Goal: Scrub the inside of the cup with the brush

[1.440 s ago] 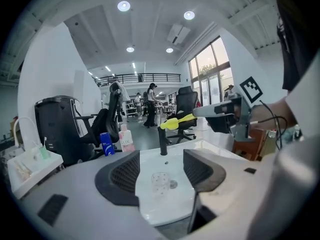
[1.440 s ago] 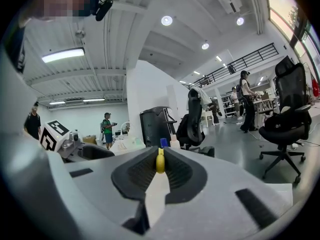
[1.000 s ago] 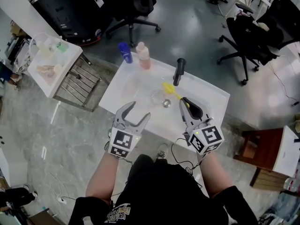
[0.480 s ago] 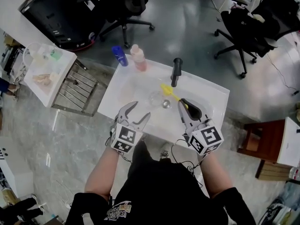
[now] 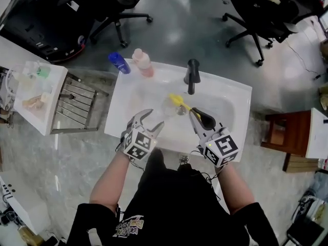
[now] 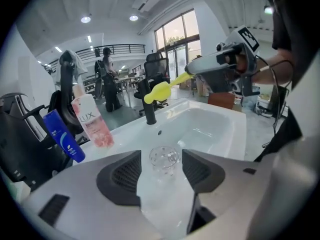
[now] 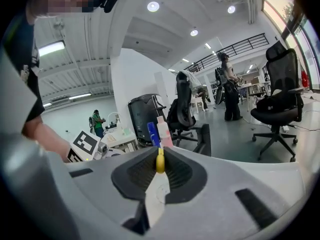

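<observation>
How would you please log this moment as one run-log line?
left gripper: open, cup ahead, ungripped | right gripper: shut on brush | cup: in sink

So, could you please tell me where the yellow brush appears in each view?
Head view: the brush is at centre, over the sink, projecting from the right gripper.
Left gripper view: upper centre.
Right gripper view: centre, its handle pinched between the fingers.
Shared landmark: the pink bottle.
</observation>
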